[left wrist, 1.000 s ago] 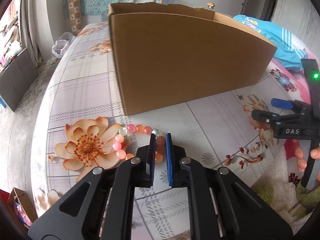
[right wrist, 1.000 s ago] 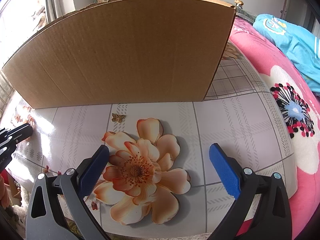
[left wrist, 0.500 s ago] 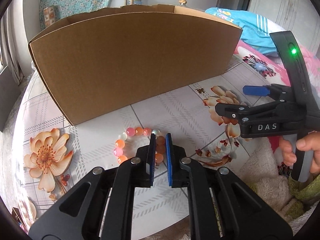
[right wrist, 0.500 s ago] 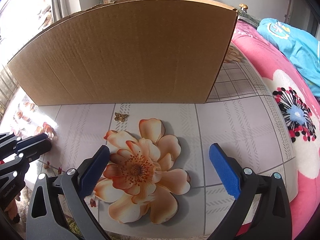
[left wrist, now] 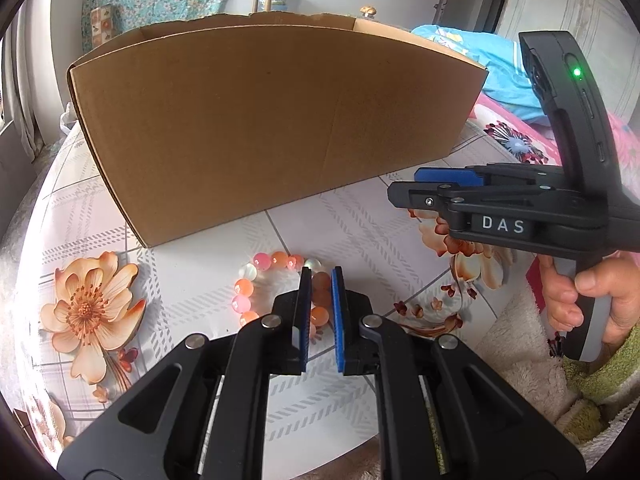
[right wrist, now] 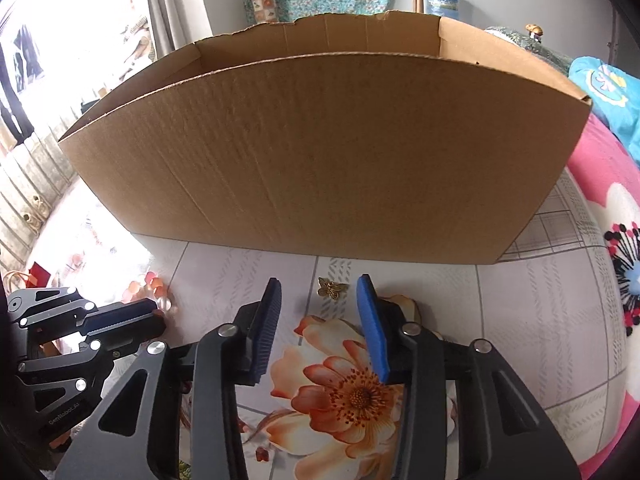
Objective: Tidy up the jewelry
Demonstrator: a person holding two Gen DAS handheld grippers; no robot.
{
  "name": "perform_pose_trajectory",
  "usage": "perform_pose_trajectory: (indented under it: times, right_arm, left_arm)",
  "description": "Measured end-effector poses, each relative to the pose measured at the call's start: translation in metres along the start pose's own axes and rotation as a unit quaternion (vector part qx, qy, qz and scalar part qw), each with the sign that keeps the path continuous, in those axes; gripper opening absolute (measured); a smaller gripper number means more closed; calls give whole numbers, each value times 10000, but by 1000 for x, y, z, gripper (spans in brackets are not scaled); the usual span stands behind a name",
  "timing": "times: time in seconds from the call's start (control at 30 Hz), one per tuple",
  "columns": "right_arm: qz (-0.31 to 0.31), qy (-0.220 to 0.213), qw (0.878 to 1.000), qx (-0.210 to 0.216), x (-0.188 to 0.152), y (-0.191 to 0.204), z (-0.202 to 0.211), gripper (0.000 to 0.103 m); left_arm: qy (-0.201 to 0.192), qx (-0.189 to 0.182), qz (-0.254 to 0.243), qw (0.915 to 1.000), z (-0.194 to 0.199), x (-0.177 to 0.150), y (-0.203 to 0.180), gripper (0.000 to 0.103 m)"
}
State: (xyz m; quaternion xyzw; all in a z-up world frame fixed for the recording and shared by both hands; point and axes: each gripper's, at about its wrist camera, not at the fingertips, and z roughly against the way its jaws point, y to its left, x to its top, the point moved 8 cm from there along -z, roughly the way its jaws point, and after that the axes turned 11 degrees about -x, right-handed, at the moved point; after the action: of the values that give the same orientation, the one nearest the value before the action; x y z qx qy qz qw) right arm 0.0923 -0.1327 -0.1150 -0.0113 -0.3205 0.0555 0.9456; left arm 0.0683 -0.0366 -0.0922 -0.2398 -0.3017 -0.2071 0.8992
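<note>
Left wrist view: the left gripper pinches one side of a beaded bracelet, its blue pads pressed onto the orange beads while the rest of the pink, orange and clear loop fans out ahead and to the left of its tips on the floral tablecloth. A tall open cardboard box stands just beyond the tips, apparently the place the jewelry is bound for, which would explain the grip at the loop's near edge, ready for a lift over the wall. To the right, a hand squeezes the handle of the right gripper, which reaches in beside the left one. From the right wrist, its jaws are closing around a small gold butterfly charm that lies flat on the cloth between and slightly ahead of the tips, not yet touched by either pad. The charm sits just short of the box's front wall, beside a printed orange flower under the claw. Being so thin and flat, it looks likely to slip unless the tips come down low around it.
</note>
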Motion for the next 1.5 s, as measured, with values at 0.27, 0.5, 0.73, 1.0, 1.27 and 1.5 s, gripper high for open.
perform_pose_trajectory:
  times: [0.27, 0.5, 0.73, 1.0, 1.27, 1.5]
  right_arm:
    - [425, -1, 9990, 121, 6, 7, -4, 15]
    - [569, -5, 9983, 125, 11, 7, -7, 13]
    - [356, -4, 9991, 212, 6, -1, -3, 13]
    - [36, -178, 9991, 395, 1, -9, 21, 13]
    - [-224, -235, 9981, 532, -11, -13, 36, 13]
    - [-284, -369, 9976, 509, -13, -19, 43, 13]
  left_arm:
    - [-17, -117, 14, 9999, 2, -1, 2, 9]
    - [-25, -138, 10, 9999, 2, 0, 2, 9]
    - [-28, -133, 20, 9999, 3, 0, 3, 9]
    - [23, -26, -41, 10000, 0, 2, -1, 9]
    - [356, 212, 32, 9991, -9, 9, -7, 13]
    - [606, 323, 167, 9975, -13, 10, -8, 38]
